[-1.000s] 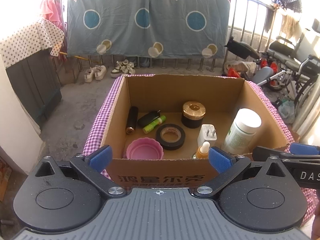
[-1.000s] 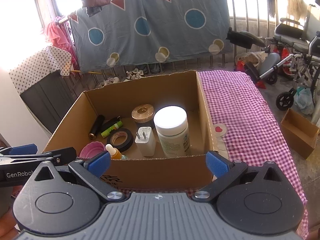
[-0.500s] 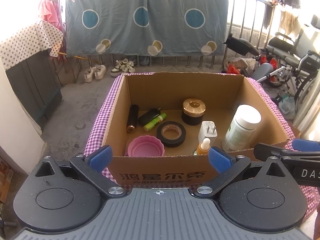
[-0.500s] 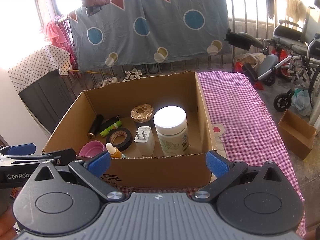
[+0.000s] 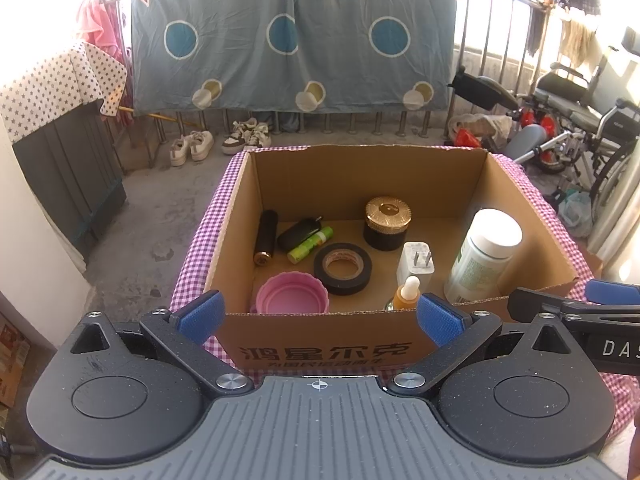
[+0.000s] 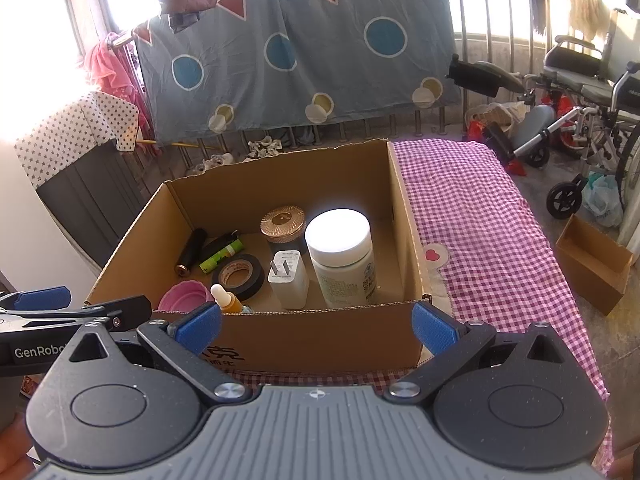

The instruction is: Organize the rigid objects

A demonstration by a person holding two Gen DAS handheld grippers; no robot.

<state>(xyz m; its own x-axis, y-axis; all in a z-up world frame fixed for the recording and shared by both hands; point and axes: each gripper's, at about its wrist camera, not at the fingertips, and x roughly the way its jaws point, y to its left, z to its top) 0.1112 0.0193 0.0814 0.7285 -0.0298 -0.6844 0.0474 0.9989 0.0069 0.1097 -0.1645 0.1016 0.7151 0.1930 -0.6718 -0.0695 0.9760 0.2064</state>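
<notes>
An open cardboard box point(image 5: 320, 348) point(image 6: 304, 336) stands on a purple checked cloth point(image 6: 480, 232). Inside it are a white jar point(image 5: 486, 254) point(image 6: 342, 258), a white plug adapter point(image 5: 416, 262) point(image 6: 288, 280), a black tape roll point(image 5: 343, 268) point(image 6: 239, 277), a gold-lidded black jar point(image 5: 387, 222) point(image 6: 283, 222), a pink lid point(image 5: 292, 294) point(image 6: 186, 296), an orange dropper bottle point(image 5: 407, 294) point(image 6: 226, 300), a green tube point(image 5: 310, 245) point(image 6: 221, 256) and a black cylinder point(image 5: 266, 238) point(image 6: 192, 252). My left gripper point(image 5: 319, 316) and right gripper point(image 6: 316, 322) are both open and empty, in front of the box's near wall.
A patterned blue sheet point(image 5: 292, 40) hangs on a railing behind. Shoes point(image 5: 216, 144) lie on the floor beyond the box. A wheelchair point(image 6: 580, 92) stands at the right, with a small cardboard box point(image 6: 592, 264) on the floor beside the table. A dark cabinet point(image 5: 68, 168) is at the left.
Both grippers have drawn back and risen slightly from the box, staying open. The objects in the box have not moved.
</notes>
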